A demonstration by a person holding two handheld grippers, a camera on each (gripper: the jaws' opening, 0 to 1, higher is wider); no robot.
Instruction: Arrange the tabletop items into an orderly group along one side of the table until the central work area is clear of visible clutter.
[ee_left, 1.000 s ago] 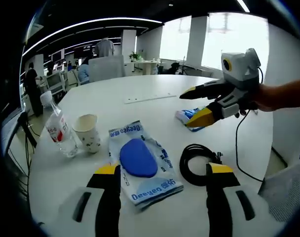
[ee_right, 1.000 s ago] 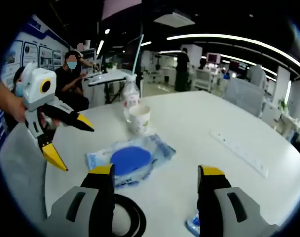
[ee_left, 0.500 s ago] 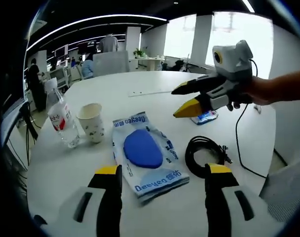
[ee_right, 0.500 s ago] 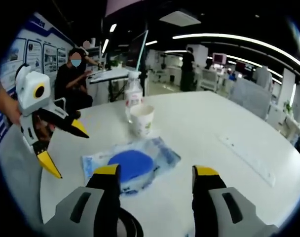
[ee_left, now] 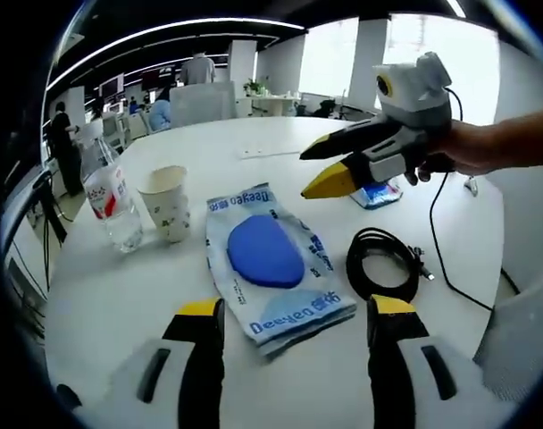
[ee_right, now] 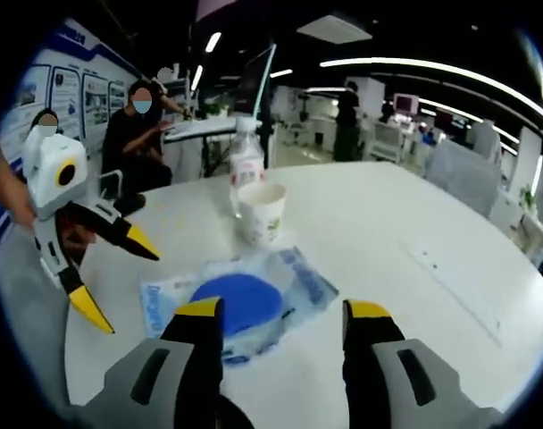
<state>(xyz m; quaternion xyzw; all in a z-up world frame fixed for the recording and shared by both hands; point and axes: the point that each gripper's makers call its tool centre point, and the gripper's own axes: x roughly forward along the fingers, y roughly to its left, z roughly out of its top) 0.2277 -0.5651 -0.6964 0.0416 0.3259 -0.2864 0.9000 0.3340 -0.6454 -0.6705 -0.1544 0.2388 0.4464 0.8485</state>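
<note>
Left gripper (ee_left: 289, 313): fingers wide, empty, low over white bench (ee_left: 102, 295). Blue-pad packet (ee_left: 271, 264) at centre; paper cup (ee_left: 167, 214) and water bottle (ee_left: 106, 206) at 10 o'clock; coiled cable (ee_left: 383, 264) at 3 o'clock; small blue pack (ee_left: 379, 194) at 1 o'clock. Right gripper (ee_left: 323, 170): fingers wide, empty, above packet. Likely step: packet pickup. Pinch packet's edge, not pad; lift flat, set beside cup.

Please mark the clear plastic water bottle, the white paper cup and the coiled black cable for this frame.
Clear plastic water bottle (ee_left: 106, 198): left gripper view, on its labelled body.
White paper cup (ee_right: 261, 213): right gripper view, on its printed side wall.
Coiled black cable (ee_left: 385, 264): left gripper view, on the loop's right strand.
</note>
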